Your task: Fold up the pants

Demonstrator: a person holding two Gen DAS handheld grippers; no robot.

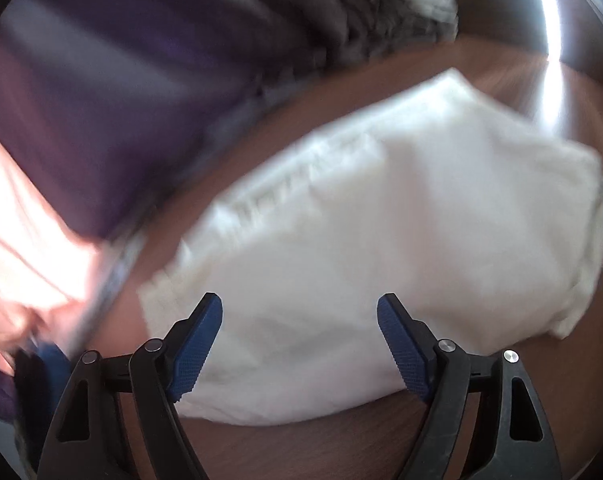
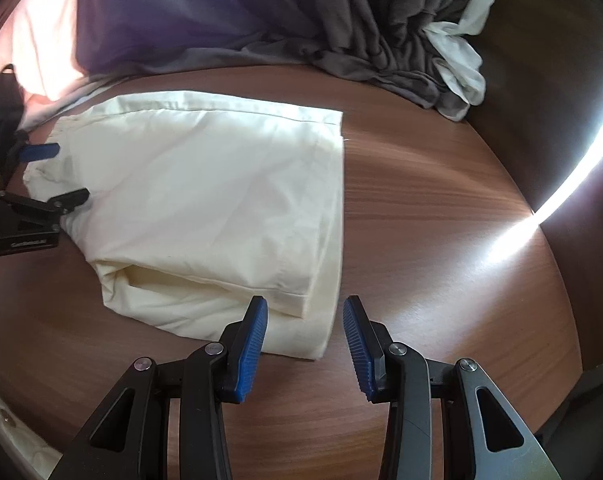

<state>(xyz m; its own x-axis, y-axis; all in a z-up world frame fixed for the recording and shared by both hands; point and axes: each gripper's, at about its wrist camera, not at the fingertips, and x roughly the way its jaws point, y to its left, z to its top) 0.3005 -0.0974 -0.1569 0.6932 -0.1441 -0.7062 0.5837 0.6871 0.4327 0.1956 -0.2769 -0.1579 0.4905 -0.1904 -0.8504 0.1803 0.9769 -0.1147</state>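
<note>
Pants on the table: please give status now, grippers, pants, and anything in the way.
Left gripper open, right gripper open, nothing between fingers. Cream pants folded flat on wooden table. Grey clothes pile behind, apart from pants.

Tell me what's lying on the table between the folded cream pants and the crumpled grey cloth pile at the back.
Nothing: the right wrist view shows only bare brown wooden table between the folded cream pants and the crumpled grey cloth pile.

- My right hand-held gripper [image 2: 304, 344] sits bottom centre, jaws apart, empty.
- Folded cream pants [image 2: 205, 208] lie centre-left on the table [image 2: 441, 220].
- My left hand-held gripper [image 2: 57, 172] touches their left edge.
</note>
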